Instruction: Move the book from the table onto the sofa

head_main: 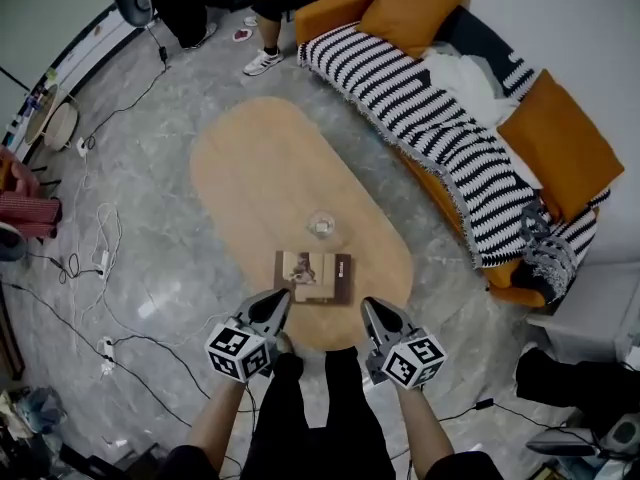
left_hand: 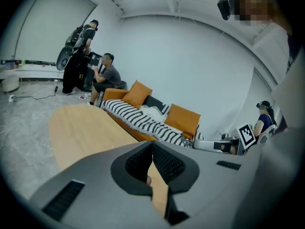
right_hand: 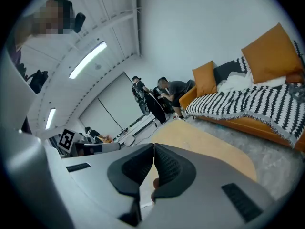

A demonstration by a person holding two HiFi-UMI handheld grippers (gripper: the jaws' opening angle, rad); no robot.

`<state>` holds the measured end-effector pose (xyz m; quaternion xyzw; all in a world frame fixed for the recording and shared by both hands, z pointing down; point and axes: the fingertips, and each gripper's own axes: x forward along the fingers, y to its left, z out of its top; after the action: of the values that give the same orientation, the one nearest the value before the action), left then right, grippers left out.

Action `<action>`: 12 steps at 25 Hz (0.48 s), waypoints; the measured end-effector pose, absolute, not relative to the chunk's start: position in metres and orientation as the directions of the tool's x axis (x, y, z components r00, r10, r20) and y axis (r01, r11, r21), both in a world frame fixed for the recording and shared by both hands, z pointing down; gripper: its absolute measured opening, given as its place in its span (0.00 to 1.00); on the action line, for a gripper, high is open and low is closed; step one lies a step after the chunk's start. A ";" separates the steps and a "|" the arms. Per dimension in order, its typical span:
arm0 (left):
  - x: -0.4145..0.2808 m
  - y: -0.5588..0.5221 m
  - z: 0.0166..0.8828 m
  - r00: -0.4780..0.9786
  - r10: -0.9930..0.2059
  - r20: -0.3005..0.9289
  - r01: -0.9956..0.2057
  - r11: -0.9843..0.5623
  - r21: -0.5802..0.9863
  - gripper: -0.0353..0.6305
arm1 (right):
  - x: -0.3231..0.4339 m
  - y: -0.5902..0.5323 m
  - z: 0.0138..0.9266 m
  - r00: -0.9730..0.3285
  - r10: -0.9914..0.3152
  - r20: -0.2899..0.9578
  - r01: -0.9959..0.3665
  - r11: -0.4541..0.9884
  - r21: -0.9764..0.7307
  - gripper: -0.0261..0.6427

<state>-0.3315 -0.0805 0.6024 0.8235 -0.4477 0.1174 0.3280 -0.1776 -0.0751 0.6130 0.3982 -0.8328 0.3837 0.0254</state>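
We stand at the near end of the oval tabletop [head_main: 250, 168]. Our left gripper [head_main: 279, 302] and right gripper [head_main: 369, 310] are both closed on nothing, poised by the near corners of the book [head_main: 313, 276], which lies flat close to the rim. We judge both must open and pinch its side edges, clear of the small glass [head_main: 321, 225] just beyond. The sofa [head_main: 420, 108] waits at right across bare floor, its striped seat free between cushions.
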 end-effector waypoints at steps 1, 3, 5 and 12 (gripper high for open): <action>-0.333 -0.083 0.612 0.569 -0.658 0.493 -0.816 -0.378 0.437 0.08 | -0.178 -0.077 0.621 -0.683 -0.641 0.350 -0.682 0.388 -0.620 0.08; -0.334 -0.086 0.628 0.569 -0.651 0.502 -0.816 -0.372 0.443 0.08 | -0.178 -0.079 0.635 -0.681 -0.640 0.357 -0.685 0.382 -0.620 0.08; -0.336 -0.087 0.641 0.568 -0.645 0.512 -0.817 -0.365 0.447 0.08 | -0.178 -0.081 0.646 -0.676 -0.639 0.368 -0.689 0.372 -0.622 0.08; -0.360 -0.091 0.696 0.558 -0.605 0.567 -0.825 -0.331 0.458 0.08 | -0.187 -0.088 0.703 -0.678 -0.592 0.436 -0.692 0.313 -0.651 0.08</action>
<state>-0.3600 -0.0912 0.6956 0.8022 -0.4458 0.1489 0.3682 -0.1866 -0.0877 0.7029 0.3969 -0.8083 0.4309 0.0579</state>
